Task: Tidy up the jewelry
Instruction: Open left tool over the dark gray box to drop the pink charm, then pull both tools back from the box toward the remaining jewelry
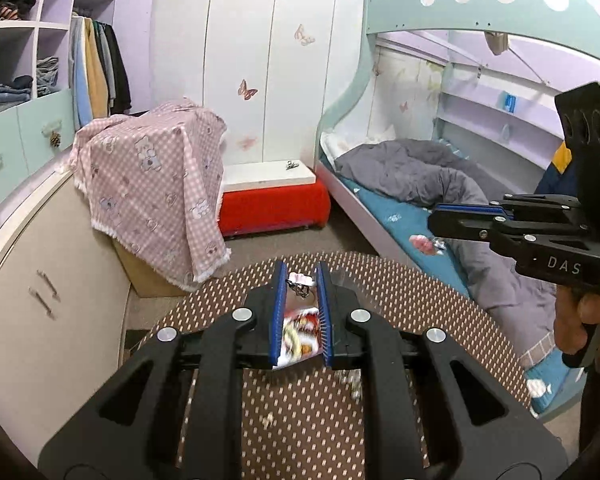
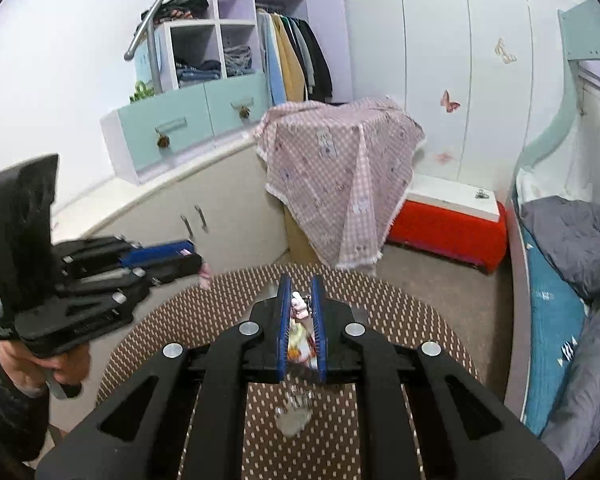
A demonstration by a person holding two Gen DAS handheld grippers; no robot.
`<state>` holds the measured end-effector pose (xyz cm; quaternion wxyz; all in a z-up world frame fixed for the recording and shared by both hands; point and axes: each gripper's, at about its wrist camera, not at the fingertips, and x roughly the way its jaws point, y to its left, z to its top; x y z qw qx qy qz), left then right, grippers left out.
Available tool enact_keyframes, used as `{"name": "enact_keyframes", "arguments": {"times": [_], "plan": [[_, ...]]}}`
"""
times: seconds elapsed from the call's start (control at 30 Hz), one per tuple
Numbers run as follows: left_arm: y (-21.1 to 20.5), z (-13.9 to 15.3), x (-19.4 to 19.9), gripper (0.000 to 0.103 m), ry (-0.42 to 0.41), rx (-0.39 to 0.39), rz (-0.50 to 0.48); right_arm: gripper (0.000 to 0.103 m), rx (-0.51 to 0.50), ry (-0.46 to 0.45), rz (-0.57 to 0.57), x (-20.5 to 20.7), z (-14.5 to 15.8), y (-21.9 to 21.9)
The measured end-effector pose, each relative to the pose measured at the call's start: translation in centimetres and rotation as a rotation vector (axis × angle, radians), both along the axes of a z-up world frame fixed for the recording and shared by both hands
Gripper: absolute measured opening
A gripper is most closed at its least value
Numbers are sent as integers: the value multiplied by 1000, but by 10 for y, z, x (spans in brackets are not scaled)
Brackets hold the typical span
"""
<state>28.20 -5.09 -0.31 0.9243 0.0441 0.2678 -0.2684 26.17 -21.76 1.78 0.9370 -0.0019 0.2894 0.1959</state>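
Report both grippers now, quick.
Left gripper: jaws nearly shut, pinching a pink charm.
Right gripper: jaws close together; open or gripping cannot be told.

Even, soft indoor light, no hard shadows. The left gripper (image 2: 198,258) smears with motion blur. Fisheye bends the wardrobe (image 1: 284,60); corners go black.

You can read only one marking: the white letters "DAS" on the black side of the right gripper (image 1: 434,216), seen from your left wrist camera. The printed red, white and yellow packet (image 1: 300,336) between the left gripper's (image 1: 302,276) fingers carries print, but it is too blurred to read in either view
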Motion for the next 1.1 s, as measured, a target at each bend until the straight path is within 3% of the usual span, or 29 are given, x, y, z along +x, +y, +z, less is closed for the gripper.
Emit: {"name": "enact_keyframes", "arguments": {"times": [0.17,0.37,0.4,0.43,0.47,0.5,0.6,1.1], "plan": [[-11,4,28,15,43,-29,-3,9,24,19,9,28,6,-2],[-16,-9,48,19,101,-21,37,12,40,113,-11,59,-17,-1],[-16,-13,51,48,109,-8,61,27,62,136,-29,64,-23,-4],[-15,-14,53,73,106,-1,90,59,85,150,-57,68,-28,-9],[-11,-14,50,96,79,-13,127,71,93,147,-101,69,-30,-14],[-4,-12,45,97,29,-44,157,87,107,138,-123,68,-30,-18],[5,-10,45,97,32,-44,178,94,144,121,-148,60,-28,-31],[33,10,2,97,-90,-25,276,95,160,5,-235,23,1,-38]]}}
